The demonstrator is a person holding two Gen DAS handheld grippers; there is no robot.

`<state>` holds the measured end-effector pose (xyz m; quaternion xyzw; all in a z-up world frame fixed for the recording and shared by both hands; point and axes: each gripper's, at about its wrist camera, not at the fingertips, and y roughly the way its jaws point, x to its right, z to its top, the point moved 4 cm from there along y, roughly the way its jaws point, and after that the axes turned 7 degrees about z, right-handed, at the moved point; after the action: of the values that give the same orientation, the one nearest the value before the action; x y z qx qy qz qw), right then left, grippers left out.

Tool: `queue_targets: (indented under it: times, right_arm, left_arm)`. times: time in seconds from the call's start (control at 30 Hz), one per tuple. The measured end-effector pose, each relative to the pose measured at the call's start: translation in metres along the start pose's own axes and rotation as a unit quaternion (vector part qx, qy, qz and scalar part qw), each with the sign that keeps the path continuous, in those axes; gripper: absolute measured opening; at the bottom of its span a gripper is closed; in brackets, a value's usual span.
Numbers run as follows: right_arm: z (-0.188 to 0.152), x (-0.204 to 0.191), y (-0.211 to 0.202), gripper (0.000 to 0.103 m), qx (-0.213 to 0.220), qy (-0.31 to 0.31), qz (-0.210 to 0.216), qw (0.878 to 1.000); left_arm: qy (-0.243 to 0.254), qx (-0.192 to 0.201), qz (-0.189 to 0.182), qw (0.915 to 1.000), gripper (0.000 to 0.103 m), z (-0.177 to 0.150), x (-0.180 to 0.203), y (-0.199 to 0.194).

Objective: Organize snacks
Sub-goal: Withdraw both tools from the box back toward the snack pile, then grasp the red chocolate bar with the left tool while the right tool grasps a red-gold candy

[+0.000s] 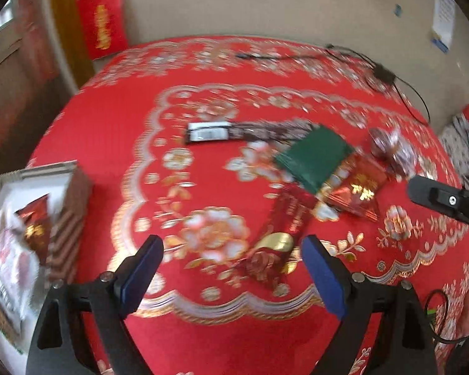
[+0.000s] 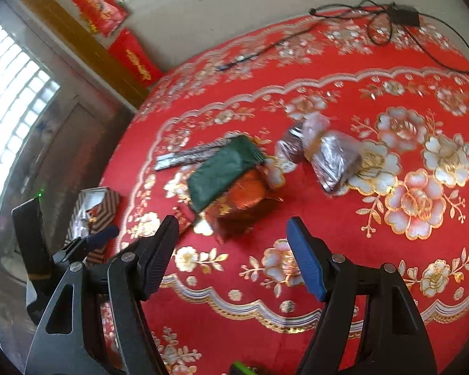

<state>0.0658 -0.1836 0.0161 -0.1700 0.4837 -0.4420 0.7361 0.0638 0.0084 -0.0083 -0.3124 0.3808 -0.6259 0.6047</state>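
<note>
Red cloth with gold and white flowers covers the round bench [image 1: 109,131], and the snacks lie scattered near its middle. A green packet [image 1: 312,156] rests tilted on top of a red-and-gold foil pouch [image 1: 359,192]; just behind them lies a long dark bar [image 1: 234,131] with a white label at one end. A long red packet [image 1: 281,240] with a gold oval lies nearest the left claw [image 1: 231,265], whose blue-padded jaws stand wide apart above the cloth with nothing between them. To the right of the pile sits a clear-wrapped brown snack [image 2: 328,156], crinkled and shiny.

At the bench's left edge stands a striped box [image 1: 68,218], already holding a red foil pouch and a white bag [image 1: 9,265].

The right claw [image 2: 231,250] hangs over the cloth in front of the green packet, its jaws apart and empty. Both views are blurred. A black cable and adapter [image 2: 403,15] lie at the far side of the bench, well apart from the snacks.
</note>
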Motion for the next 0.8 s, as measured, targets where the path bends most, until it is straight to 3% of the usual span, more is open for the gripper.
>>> queue_targets:
  times: [0.17,0.2,0.27,0.37,0.43,0.8]
  right_arm:
    - [0.002,-0.002,0.012,0.072,-0.004,-0.001,-0.015,1.000]
    - [0.003,-0.002,0.014,0.072,-0.006,-0.002,-0.019,1.000]
    - [0.004,-0.002,0.019,0.072,-0.010,-0.003,-0.023,1.000]
    - [0.006,-0.002,0.026,0.072,-0.014,-0.001,-0.024,1.000]
    - [0.006,-0.002,0.030,0.072,-0.019,-0.003,-0.030,0.999]
    - [0.013,-0.019,0.063,0.072,-0.031,-0.063,-0.117,0.991]
  left_arm:
    - [0.024,-0.005,-0.013,0.9996,0.089,0.006,0.016,0.014]
    - [0.026,0.000,-0.015,0.9995,0.084,0.008,0.020,0.015]
    - [0.036,0.010,0.007,0.9993,0.059,0.011,0.022,0.018]
    - [0.042,0.020,0.003,0.9989,0.039,0.012,0.022,0.017]
    - [0.039,0.022,0.003,0.9990,0.031,0.011,0.018,0.016]
    - [0.002,0.021,-0.006,0.9997,0.029,-0.005,-0.007,0.004]
